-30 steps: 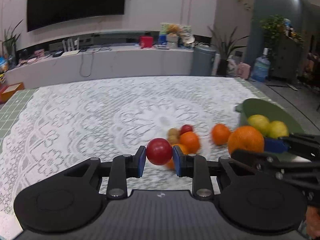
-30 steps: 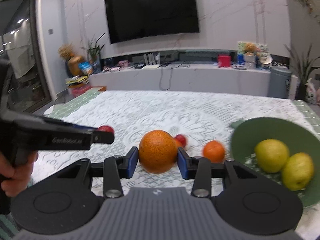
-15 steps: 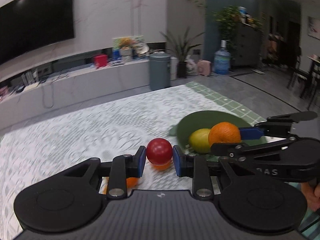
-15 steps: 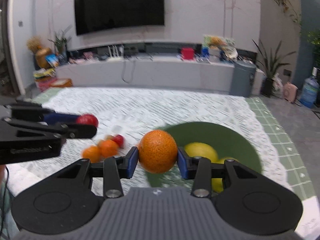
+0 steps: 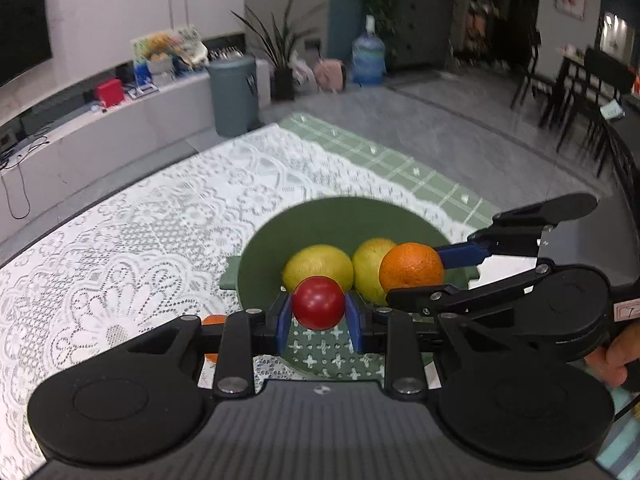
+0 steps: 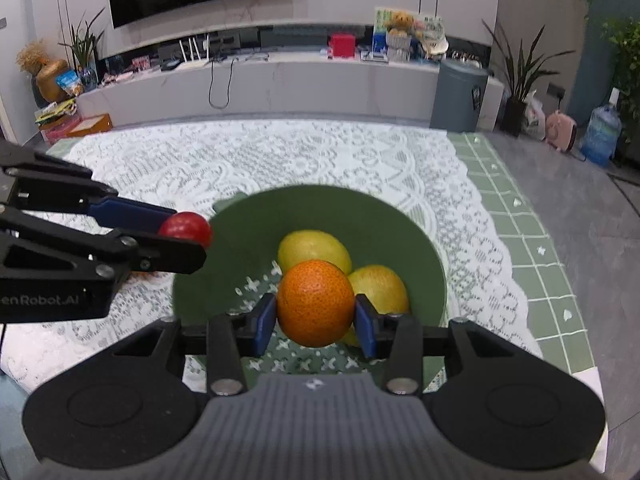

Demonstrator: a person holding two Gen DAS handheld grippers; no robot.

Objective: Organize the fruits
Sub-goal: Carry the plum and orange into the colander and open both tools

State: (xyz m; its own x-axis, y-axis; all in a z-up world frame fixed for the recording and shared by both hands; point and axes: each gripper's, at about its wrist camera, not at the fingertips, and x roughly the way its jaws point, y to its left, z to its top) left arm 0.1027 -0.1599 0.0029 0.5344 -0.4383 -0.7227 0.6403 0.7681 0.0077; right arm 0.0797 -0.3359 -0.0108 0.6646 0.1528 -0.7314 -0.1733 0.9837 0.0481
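Note:
My left gripper [image 5: 319, 317] is shut on a small red fruit [image 5: 318, 302] and holds it over the near rim of the green bowl [image 5: 276, 240]. My right gripper [image 6: 315, 322] is shut on an orange [image 6: 315, 302] and holds it above the bowl [image 6: 240, 240]. Two yellow-green lemons [image 6: 314, 249] [image 6: 380, 286] lie in the bowl. In the right wrist view the left gripper [image 6: 188, 240] with the red fruit [image 6: 186, 229] comes in from the left at the bowl's left rim. In the left wrist view the right gripper [image 5: 416, 276] holds the orange [image 5: 411, 270] over the lemons [image 5: 318, 266].
The bowl stands on a white lace cloth [image 6: 280, 160] over a green checked tablecloth [image 6: 520, 240], near the table's right edge. A bit of an orange fruit [image 5: 214, 320] shows on the cloth behind my left fingers. A low TV bench [image 6: 280, 80] stands beyond the table.
Both grippers have swung right from the fruit pile to the green bowl, each still holding its fruit. They now hover over the bowl.

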